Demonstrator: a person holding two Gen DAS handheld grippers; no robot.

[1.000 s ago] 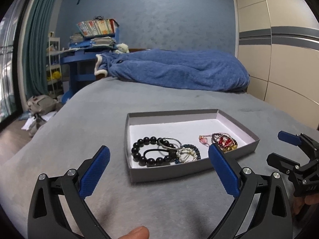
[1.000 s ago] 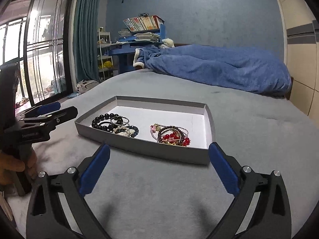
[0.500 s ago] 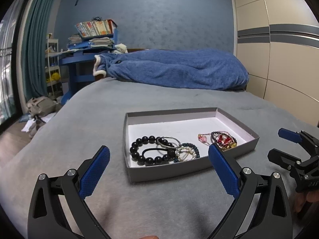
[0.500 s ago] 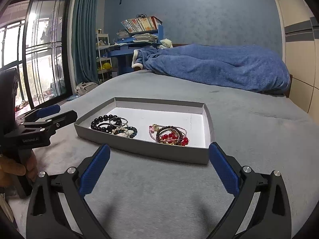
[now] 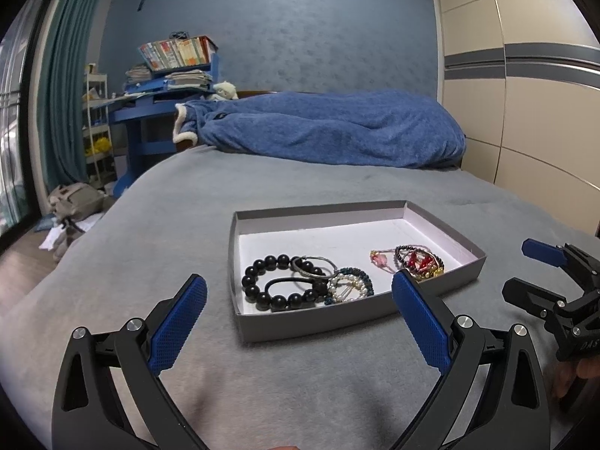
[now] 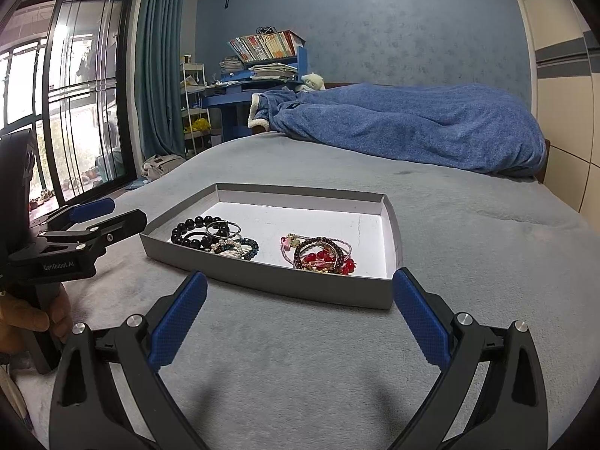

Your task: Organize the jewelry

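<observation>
Left wrist view: left gripper (image 5: 298,313) hangs low over the grey bedspread (image 5: 157,232), jaws spread wide, nothing between the blue pads. Shallow grey box (image 5: 311,324) sits just ahead on the bed, open side up, so everything inside is reachable from above. Jewelry is in two clumps on its white floor: black bead bracelet (image 5: 262,283) tangled with a black hair tie (image 5: 288,282), a metal ring (image 5: 309,265) and a pearl-and-blue-bead piece (image 5: 350,285) on the near left; red-bead bracelet cluster (image 5: 420,262) with a pink charm (image 5: 380,258) further right. Right gripper (image 5: 532,268) shows at the right edge, beside the box's right corner, also empty. Right wrist view: right gripper (image 6: 299,317) likewise parked short of the box (image 6: 270,281), jaws spread, gripping nothing. Red cluster (image 6: 324,257) lies nearest this side, black beads (image 6: 195,230) at the far left end next to the left gripper (image 6: 108,212), whose jaws stand apart. A hand (image 6: 30,317) holds that tool's handle. Each tool lines up with its own clump, probably a one-per-side split. Individual strands in the clumps overlap too much to separate by eye, hedge on the count. All jewelry is inside the box, none on the bedspread. That fits either pieces gathered and done, or piles waiting to be untangled and sorted; frames don't settle which.
</observation>
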